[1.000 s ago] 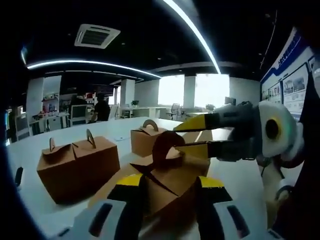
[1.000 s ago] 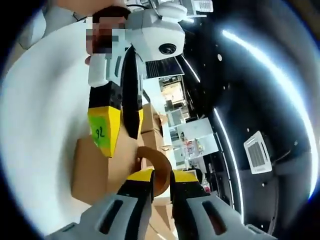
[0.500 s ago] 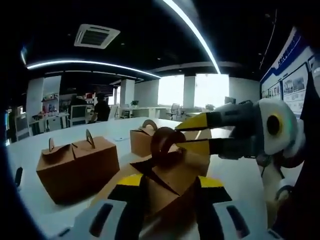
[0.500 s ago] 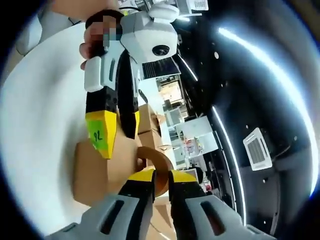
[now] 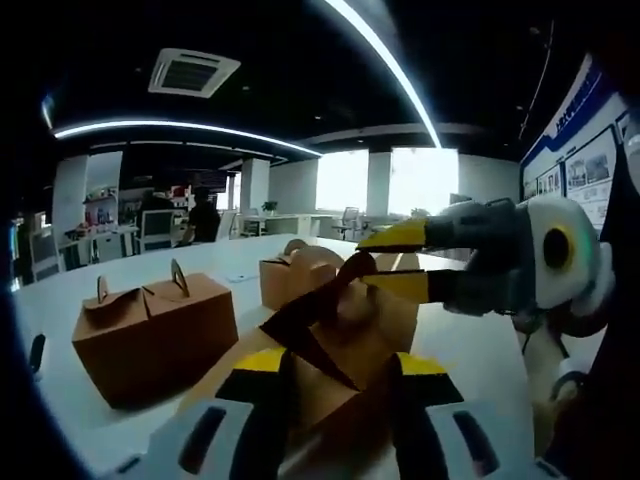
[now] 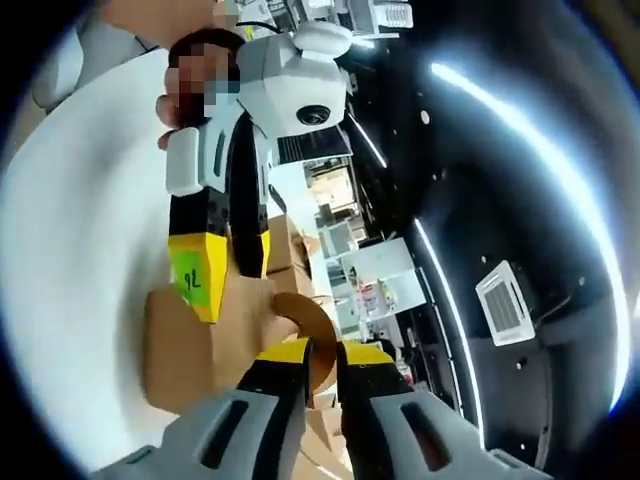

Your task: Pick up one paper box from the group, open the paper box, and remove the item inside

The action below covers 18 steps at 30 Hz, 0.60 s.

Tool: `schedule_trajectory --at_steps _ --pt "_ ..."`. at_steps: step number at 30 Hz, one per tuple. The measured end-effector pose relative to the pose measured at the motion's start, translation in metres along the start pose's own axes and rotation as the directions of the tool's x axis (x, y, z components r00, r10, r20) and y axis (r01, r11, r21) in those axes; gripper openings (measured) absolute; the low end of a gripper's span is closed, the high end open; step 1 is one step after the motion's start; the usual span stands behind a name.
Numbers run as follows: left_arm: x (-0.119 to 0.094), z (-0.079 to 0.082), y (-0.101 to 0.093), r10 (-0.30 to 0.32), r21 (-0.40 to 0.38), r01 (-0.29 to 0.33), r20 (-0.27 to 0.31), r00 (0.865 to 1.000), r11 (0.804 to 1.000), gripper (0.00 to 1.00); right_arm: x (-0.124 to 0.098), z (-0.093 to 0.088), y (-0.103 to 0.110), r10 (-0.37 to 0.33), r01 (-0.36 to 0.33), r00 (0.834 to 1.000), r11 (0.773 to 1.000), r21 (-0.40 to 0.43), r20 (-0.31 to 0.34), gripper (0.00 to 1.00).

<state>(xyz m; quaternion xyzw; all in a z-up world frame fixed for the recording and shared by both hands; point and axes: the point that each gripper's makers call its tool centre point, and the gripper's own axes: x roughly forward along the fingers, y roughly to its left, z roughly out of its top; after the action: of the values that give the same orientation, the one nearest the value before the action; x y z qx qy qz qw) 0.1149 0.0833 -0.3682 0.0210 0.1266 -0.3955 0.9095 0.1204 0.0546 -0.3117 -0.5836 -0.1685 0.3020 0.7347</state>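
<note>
Brown paper box (image 5: 340,340) held off the table, top flaps parting.

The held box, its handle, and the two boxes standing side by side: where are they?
Held box (image 5: 340,345), left gripper view, its front wall.
Handle (image 6: 312,330), right gripper view, the arc above the jaws.
Side-by-side boxes (image 5: 155,335), left gripper view, their front face.

Left gripper (image 5: 335,375) low centre of left gripper view, jaws clamping box (spread wide). Right gripper (image 6: 320,352) low centre of right gripper view, jaws pinching handle.

dark ceiling (image 5: 300,70) | light strips (image 5: 385,55) | bright windows (image 5: 385,180) (far wall)
</note>
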Motion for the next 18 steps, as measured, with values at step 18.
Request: schedule_trajectory --at_steps 18 --pt "0.0 -0.001 -0.001 0.025 0.025 -0.025 -0.012 1.0 0.999 0.41 -0.026 0.014 -0.004 -0.012 0.011 1.0 1.0 0.029 0.027 0.11"
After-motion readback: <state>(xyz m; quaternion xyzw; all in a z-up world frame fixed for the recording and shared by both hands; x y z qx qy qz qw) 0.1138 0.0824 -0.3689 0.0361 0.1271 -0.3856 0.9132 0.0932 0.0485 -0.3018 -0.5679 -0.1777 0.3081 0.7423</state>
